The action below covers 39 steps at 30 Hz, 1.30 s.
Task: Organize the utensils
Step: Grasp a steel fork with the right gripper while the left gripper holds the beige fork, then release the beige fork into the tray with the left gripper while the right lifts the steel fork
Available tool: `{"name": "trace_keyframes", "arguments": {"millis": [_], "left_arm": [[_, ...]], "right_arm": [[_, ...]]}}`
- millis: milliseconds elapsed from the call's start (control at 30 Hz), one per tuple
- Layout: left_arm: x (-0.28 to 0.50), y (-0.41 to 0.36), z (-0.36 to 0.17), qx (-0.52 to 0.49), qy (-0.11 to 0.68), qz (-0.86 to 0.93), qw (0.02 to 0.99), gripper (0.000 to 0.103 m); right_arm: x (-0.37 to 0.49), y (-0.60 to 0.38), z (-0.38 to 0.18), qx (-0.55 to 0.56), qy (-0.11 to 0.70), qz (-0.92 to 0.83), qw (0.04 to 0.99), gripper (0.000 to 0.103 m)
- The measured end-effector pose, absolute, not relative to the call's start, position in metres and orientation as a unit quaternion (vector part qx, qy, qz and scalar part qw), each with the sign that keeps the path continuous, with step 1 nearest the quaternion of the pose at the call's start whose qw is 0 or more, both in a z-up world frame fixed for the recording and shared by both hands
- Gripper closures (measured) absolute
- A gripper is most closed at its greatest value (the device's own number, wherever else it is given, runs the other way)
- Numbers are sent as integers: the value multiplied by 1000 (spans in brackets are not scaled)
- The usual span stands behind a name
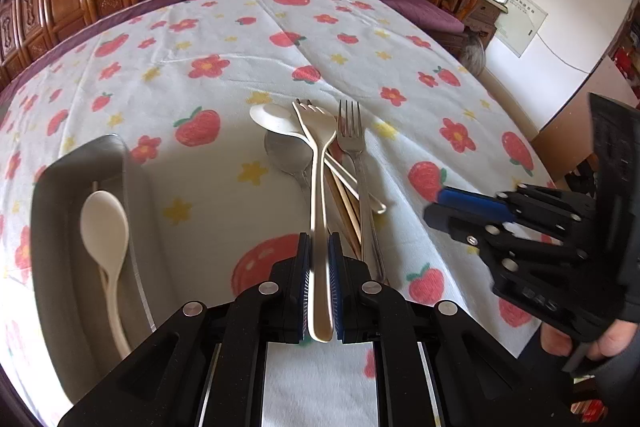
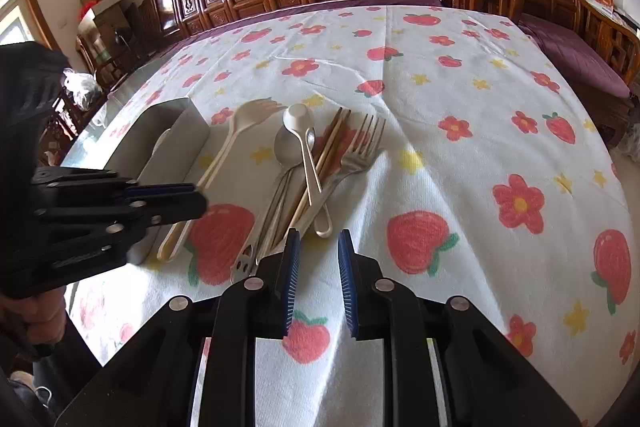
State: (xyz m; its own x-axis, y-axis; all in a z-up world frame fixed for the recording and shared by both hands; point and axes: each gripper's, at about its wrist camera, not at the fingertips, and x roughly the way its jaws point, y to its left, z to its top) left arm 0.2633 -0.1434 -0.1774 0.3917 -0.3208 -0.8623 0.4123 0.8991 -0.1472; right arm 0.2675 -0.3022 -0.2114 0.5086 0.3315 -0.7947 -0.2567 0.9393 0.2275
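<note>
Cream fork point(image 1: 318, 163) pinched in left tool point(image 1: 319, 259), tray point(image 1: 52, 227) beside

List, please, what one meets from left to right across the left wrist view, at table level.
Grey tray holding a cream spoon → cream fork gripped by the left hand-held gripper → steel fork → right hand-held gripper.
</note>
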Motion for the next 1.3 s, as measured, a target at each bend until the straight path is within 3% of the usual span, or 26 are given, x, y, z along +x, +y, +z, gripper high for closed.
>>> {"name": "trace_keyframes", "arguments": {"millis": [900,1133,1300], "left_arm": [[213,-90,-129,18,462,-218,859,95],[208,-82,-126,13,459,-216,862,95],[208,-82,-126,13,458,-216,862,95]], "right_arm": [[315,-269,-250,22,519,114,847,81],[308,-285,-247,39,522,110,845,93],[304,-294,-246,39,523,99,846,94]]}}
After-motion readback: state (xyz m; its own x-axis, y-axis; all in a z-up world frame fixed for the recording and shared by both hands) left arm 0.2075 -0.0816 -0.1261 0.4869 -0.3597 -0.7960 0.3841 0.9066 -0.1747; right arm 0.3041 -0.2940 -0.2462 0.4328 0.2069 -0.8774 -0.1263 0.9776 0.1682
